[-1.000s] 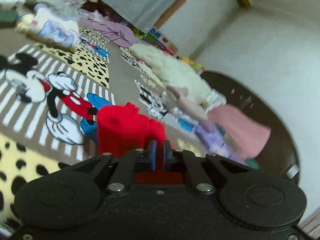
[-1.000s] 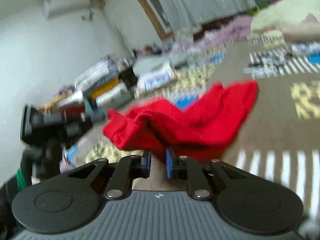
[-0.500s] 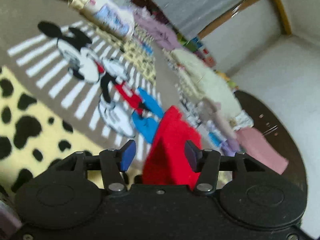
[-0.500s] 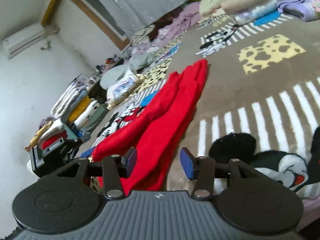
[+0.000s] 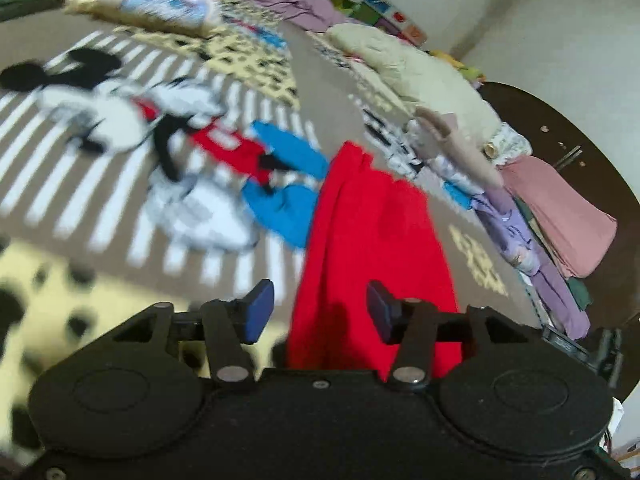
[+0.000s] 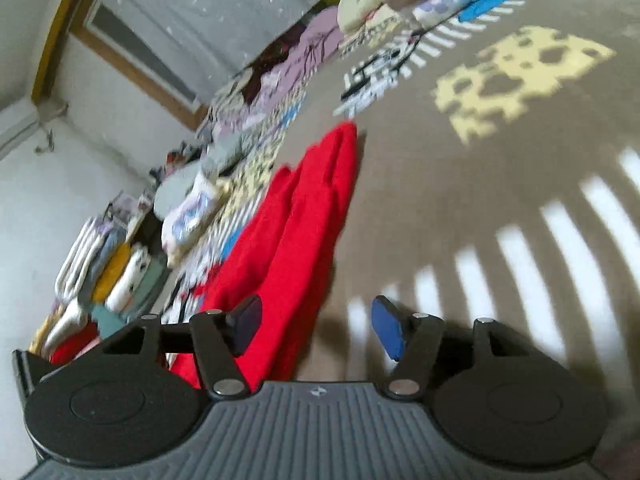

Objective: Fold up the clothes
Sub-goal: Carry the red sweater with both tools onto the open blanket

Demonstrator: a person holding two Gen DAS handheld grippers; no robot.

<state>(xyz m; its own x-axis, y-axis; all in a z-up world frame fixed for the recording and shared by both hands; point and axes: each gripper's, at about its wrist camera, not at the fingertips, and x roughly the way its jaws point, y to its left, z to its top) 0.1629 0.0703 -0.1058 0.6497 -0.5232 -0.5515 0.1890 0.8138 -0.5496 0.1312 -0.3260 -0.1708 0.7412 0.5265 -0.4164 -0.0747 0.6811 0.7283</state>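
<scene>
A red garment (image 5: 372,240) lies stretched out in a long folded strip on the cartoon-print rug (image 5: 80,200). In the left wrist view my left gripper (image 5: 320,310) is open just above the garment's near end, its blue pads spread with nothing held. In the right wrist view the same red garment (image 6: 288,248) runs away from me to the upper right. My right gripper (image 6: 316,326) is open too, hovering over the garment's near edge and the rug (image 6: 500,160), holding nothing.
Stacks of folded clothes (image 5: 552,208) and a cream bedding pile (image 5: 420,72) line the right side in the left wrist view. In the right wrist view more folded stacks (image 6: 108,268) and a pillow (image 6: 192,216) sit at the left, under a curtained window (image 6: 208,12).
Both grippers were shut on the lifted red garment a second ago. They have opened and let it go, and it now lies flat on the rug as a long strip.
</scene>
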